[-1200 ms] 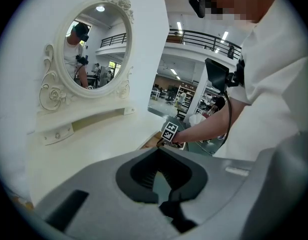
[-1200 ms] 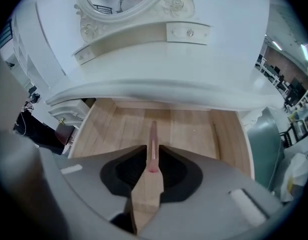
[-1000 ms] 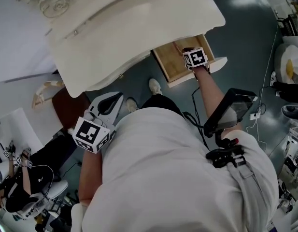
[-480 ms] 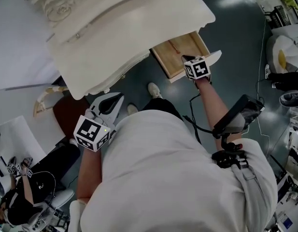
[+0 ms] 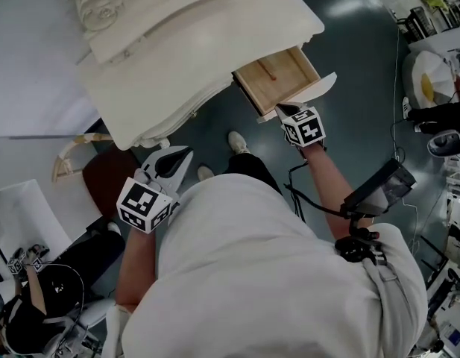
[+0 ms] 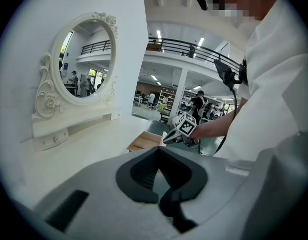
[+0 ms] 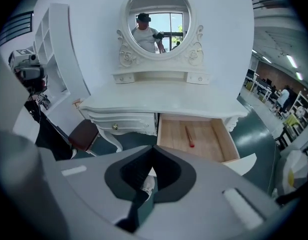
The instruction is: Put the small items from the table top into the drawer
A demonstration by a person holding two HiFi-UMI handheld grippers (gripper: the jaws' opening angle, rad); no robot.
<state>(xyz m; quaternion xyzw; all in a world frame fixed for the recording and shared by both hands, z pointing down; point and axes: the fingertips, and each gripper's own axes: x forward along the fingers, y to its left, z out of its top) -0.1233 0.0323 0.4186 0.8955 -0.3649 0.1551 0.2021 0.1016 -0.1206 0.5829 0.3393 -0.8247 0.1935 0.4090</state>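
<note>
drawer (image 5: 283, 71) stands pulled out from under the desk's (image 7: 158, 104) front edge, toward its right corner, and a thin red-tipped pen (image 7: 189, 136) lies along the middle of its wooden floor, red end toward the front panel. what has changed is the place of the right gripper (image 5: 288, 111): a second ago the head view had it reaching over the drawer's floor, half a second ago it was at the front panel, and now it sits back off that panel on the person's side, clear of the drawer altogether. its jaws are pressed together with nothing between them, and the right gripper view looks down past them onto the whole open drawer and the pen, so the pen is no longer in any grip. the left gripper (image 5: 181, 155) has kept much the same place off the desk's front edge toward the left corner, its jaws also drawn together and empty, pointing along the desk top toward the other hand. for the task, this reads as a finished drop-off: the pen is inside, the carrying hand has let go and backed out. the desk top, as far as the right gripper view shows it below the mirror (image 7: 154, 19), carries no other small item that can be made out, so the moving of things looks done or nearly so; the drawer itself is not yet pushed in, and the free right gripper is well placed at its front panel if closing is wanted.
</note>
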